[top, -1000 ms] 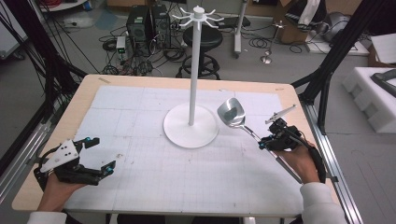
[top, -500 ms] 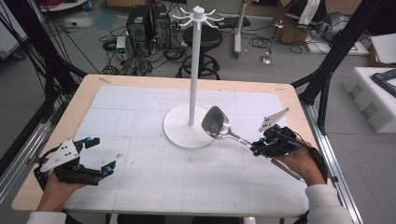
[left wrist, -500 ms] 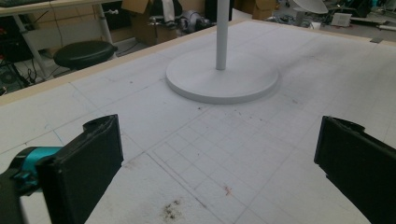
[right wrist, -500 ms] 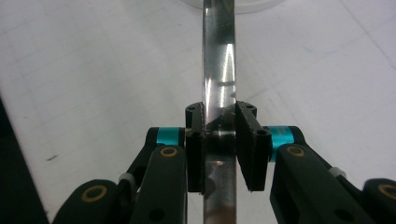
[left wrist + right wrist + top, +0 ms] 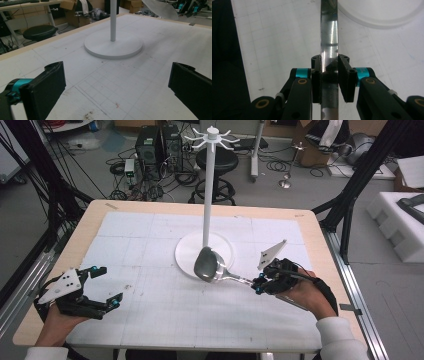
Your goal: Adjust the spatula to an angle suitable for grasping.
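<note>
The right gripper [image 5: 259, 285] has its two black jaws pinched on the flat handle of a long, shiny metal ladle [image 5: 210, 266]. In the right gripper view the handle [image 5: 329, 37] runs straight out from between the jaws, like a road going away from them. The pads [image 5: 345, 75] squeeze it from both sides, so the grip looks firm.

The ladle's round bowl sits at the far end, well out past the jaw tips. In the high view the bowl hangs over the near edge of the round white base of the tall white hook stand [image 5: 208, 185]. It is just beside the thin white pole, on the side nearer the person. I cannot tell if the bowl touches the base or floats above it.

The little white hooks [image 5: 212, 135] are at the very top of the pole, high above the bowl. So, as I judge it, the ladle must go up a long way from the jaws, and its long handle may need to tip so one end can reach a hook.

The left gripper [image 5: 102, 287] rests well apart from the ladle, with its jaws wide and nothing between them. The stand base [image 5: 113, 45] lies ahead of those jaws. The right hand is the nearer one, and it has the ladle.
</note>
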`<state>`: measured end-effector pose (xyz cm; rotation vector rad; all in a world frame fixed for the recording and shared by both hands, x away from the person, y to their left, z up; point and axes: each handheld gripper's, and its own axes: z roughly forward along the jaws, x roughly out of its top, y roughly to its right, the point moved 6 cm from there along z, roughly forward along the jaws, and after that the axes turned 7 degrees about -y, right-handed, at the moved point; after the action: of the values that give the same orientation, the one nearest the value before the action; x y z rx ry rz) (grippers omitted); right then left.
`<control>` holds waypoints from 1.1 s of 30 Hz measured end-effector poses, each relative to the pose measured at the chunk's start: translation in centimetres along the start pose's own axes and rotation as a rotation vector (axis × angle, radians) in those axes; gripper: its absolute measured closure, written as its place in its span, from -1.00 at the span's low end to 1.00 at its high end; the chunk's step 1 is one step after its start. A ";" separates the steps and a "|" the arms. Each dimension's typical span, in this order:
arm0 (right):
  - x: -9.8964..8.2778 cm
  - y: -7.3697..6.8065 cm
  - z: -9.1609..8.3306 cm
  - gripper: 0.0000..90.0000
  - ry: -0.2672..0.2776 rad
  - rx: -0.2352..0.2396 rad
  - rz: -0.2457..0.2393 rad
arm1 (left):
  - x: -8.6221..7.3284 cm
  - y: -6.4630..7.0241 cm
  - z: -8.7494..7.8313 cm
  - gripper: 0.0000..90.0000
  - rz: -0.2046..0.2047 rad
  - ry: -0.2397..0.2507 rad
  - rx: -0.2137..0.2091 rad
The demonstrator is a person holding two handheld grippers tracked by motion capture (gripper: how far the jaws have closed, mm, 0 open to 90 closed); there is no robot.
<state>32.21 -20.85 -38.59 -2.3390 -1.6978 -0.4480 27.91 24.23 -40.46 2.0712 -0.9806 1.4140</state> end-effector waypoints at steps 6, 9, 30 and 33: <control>2.4 -1.2 0.9 0.67 -0.013 0.017 -0.060 | 0.2 0.1 -0.3 -0.96 0.008 0.003 -0.017; 3.5 -1.6 1.5 0.67 -0.016 0.024 -0.082 | 0.3 0.2 -0.4 -0.96 0.015 0.005 -0.026; 9.6 -4.2 5.1 0.67 -0.012 0.087 -0.216 | 0.5 -0.2 -1.8 -0.96 0.012 0.030 -0.075; 10.2 -4.3 5.3 0.67 0.005 0.105 -0.218 | 0.5 -0.1 -1.8 -0.96 0.013 0.027 -0.081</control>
<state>31.65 -8.62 -39.76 -2.0884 -1.9339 -0.3905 27.02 25.38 -39.28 1.9854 -1.0256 1.3822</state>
